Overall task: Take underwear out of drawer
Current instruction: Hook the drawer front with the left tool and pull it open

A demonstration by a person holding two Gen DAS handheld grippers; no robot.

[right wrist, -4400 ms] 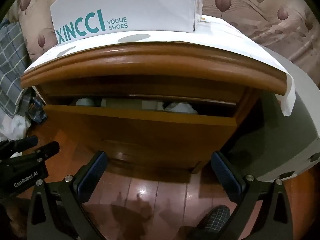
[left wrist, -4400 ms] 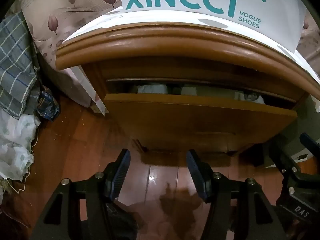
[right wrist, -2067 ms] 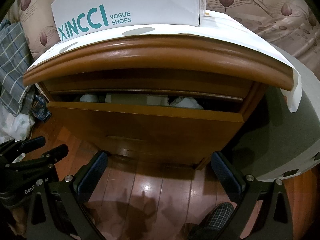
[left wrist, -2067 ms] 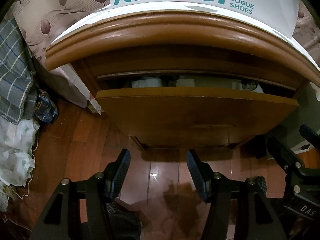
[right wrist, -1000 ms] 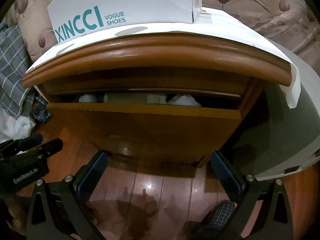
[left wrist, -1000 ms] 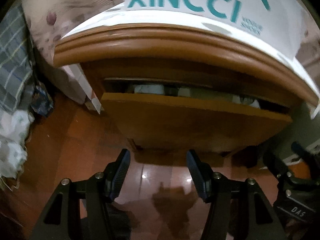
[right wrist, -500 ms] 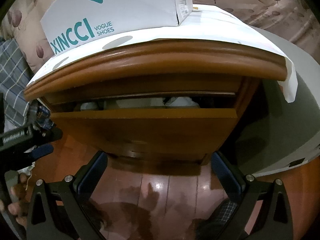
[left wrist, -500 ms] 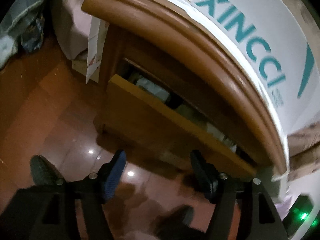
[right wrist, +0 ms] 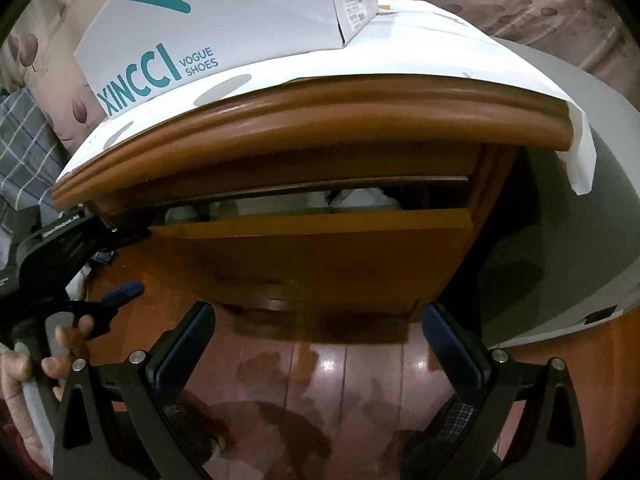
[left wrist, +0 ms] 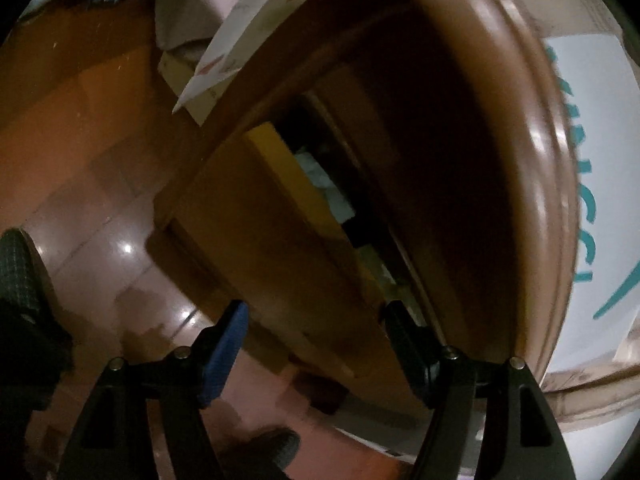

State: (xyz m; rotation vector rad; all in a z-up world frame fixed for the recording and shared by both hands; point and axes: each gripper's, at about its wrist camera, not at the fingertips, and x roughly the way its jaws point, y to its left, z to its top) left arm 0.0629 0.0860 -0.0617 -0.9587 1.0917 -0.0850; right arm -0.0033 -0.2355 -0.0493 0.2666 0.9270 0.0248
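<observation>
Wooden drawer (right wrist: 312, 256) barely ajar at frame centre; left gripper (left wrist: 316, 344), jaws parted and empty, risks slipping off its front; right gripper (right wrist: 318, 344) gapes empty.

One wooden nightstand (right wrist: 224, 128). One drawer (right wrist: 312, 256), partly open. One white shoe box (right wrist: 224, 20) on top. One sheet of white paper (right wrist: 460, 52) under the box. Two grippers: right gripper (right wrist: 316, 340), left gripper (left wrist: 316, 336). One hand (right wrist: 24, 364), lower left of the right wrist frame. Pale folded cloth (right wrist: 360, 198) in the drawer, number unclear.
</observation>
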